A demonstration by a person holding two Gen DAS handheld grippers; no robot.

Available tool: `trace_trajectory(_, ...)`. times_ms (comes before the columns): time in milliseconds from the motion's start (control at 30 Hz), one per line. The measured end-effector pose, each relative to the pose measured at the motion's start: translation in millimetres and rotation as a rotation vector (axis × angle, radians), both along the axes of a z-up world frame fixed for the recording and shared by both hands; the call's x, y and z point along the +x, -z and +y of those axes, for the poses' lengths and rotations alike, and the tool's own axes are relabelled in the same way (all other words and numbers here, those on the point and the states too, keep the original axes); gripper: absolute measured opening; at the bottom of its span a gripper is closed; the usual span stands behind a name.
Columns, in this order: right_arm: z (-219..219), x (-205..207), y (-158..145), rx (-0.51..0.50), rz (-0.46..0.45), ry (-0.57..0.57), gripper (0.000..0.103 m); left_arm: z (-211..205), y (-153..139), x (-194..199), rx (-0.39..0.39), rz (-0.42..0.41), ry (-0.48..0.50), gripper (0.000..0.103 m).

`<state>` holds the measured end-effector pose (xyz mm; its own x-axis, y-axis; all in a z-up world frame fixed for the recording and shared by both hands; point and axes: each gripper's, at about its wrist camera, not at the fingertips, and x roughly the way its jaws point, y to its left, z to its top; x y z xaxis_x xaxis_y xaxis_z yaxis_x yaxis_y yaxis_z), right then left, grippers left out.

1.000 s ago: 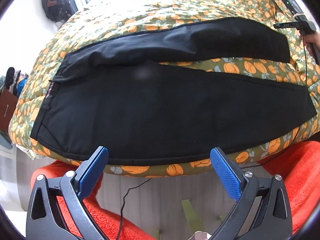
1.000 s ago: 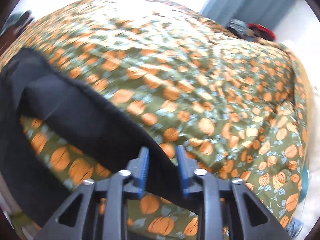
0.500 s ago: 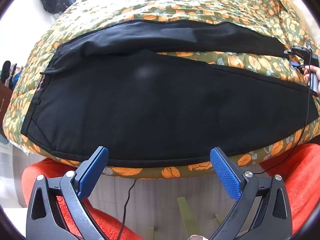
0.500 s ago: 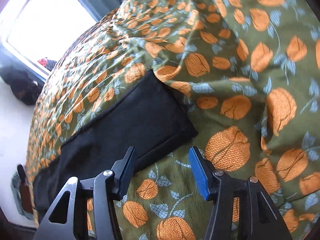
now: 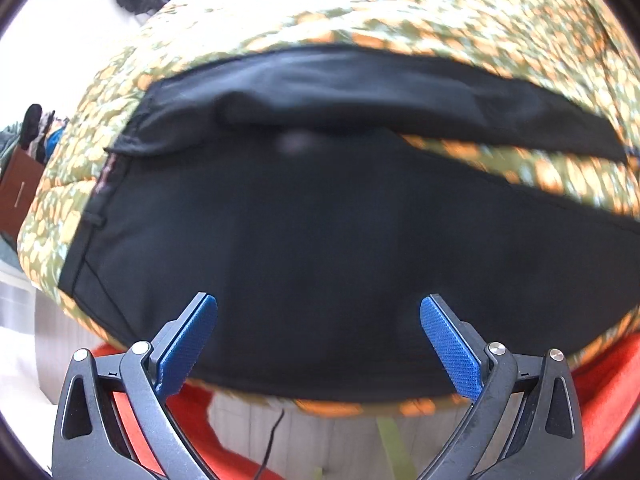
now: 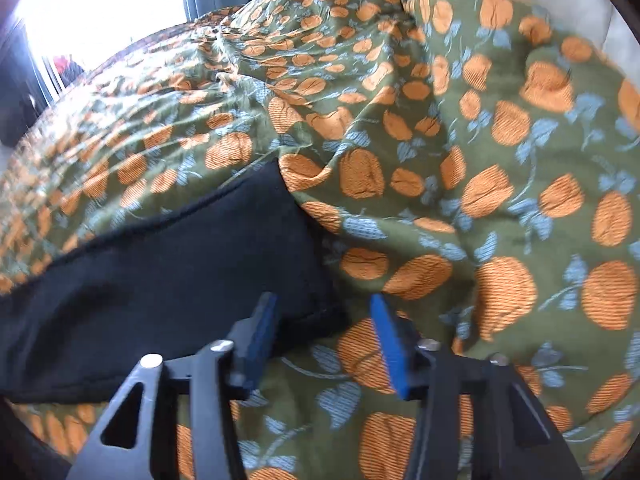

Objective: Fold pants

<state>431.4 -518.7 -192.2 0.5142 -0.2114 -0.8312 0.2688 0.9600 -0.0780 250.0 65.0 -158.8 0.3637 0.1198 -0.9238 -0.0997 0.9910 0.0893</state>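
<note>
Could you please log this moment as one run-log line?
black fabric pants: flat on pumpkin-print quilt | left claw: open, empty | right claw: opening at hem corner, not gripping

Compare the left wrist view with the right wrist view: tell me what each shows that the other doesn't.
Left wrist only: the waistband, both legs of the pants lying apart, orange fabric below the bed, and the left gripper wide open, empty.

Right wrist only: a leg's hem end, a bright window, and the right gripper opening beside that hem, not gripping it.

Both: black pants on the pumpkin-print quilt.
</note>
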Motion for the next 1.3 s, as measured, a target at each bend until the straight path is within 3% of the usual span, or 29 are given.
trace_trajectory(100, 44.9, -14.0, -19.0, 0.040, -0.079, -0.171, 0.065, 36.9, -4.3, 24.1, -0.092, -0.064, -0.053, 0.102)
trace_trajectory(200, 123.4, -2.5, -26.3, 0.151, -0.075, -0.418, 0.065, 51.9, -1.7, 49.4, -0.207, -0.156, -0.030, 0.102)
trace_trajectory(367, 311.0, 40.6, -27.4, 0.314, 0.005, -0.831, 0.065, 69.5, 18.6, 92.3, -0.144, -0.322, -0.058, 0.102)
trace_trajectory(433, 380.5, 55.3, -28.8, 0.345, 0.020, -0.945, 0.064, 81.2, 32.1, 96.2, -0.130, -0.335, -0.065, 0.102)
trace_trajectory(567, 500.1, 101.6, -17.6, 0.353, 0.105, -1.153, 0.059, 103.5, 66.5, 78.3, -0.221, -0.321, -0.026, 0.102)
trace_trajectory(700, 589.6, 140.7, 7.7, 0.240, 0.236, -1.339, 0.053, 95.0, 66.9, 79.2, -0.207, -0.320, 0.023, 0.102)
trace_trajectory(800, 627.2, 164.9, 33.5, 0.178, 0.379, -1.413, 0.053, 92.5, 68.5, 81.8, -0.180, -0.309, 0.029, 0.102)
trace_trajectory(900, 643.6, 174.4, 48.2, 0.234, 0.535, -1.481, 0.046, 92.5, 69.1, 81.1, -0.186, -0.305, 0.030, 0.102)
trace_trajectory(967, 654.7, 168.5, 50.0, 0.180, 0.591, -1.544, 0.021, 91.8, 69.0, 81.6, -0.189, -0.303, 0.029, 0.102)
trace_trajectory(1033, 667.0, 159.9, 41.9, 0.042, 0.551, -1.616, 0.006, 91.8, 68.7, 81.4, -0.189, -0.306, 0.030, 0.102)
trace_trajectory(1100, 678.5, 156.1, 28.6, -0.127, 0.413, -1.613, 0.006, 90.6, 67.5, 80.2, -0.202, -0.311, 0.045, 0.102)
trace_trajectory(1167, 695.7, 140.7, 24.5, -0.368, 0.227, -1.613, 0.007, 89.9, 67.5, 83.2, -0.188, -0.314, 0.045, 0.102)
trace_trajectory(1233, 706.8, 131.1, 34.3, -0.421, 0.196, -1.588, 0.007, 88.7, 68.4, 83.2, -0.182, -0.309, 0.043, 0.102)
trace_trajectory(1300, 704.4, 130.8, 41.8, -0.406, 0.186, -1.508, 0.023, 89.8, 67.9, 82.9, -0.190, -0.312, 0.044, 0.102)
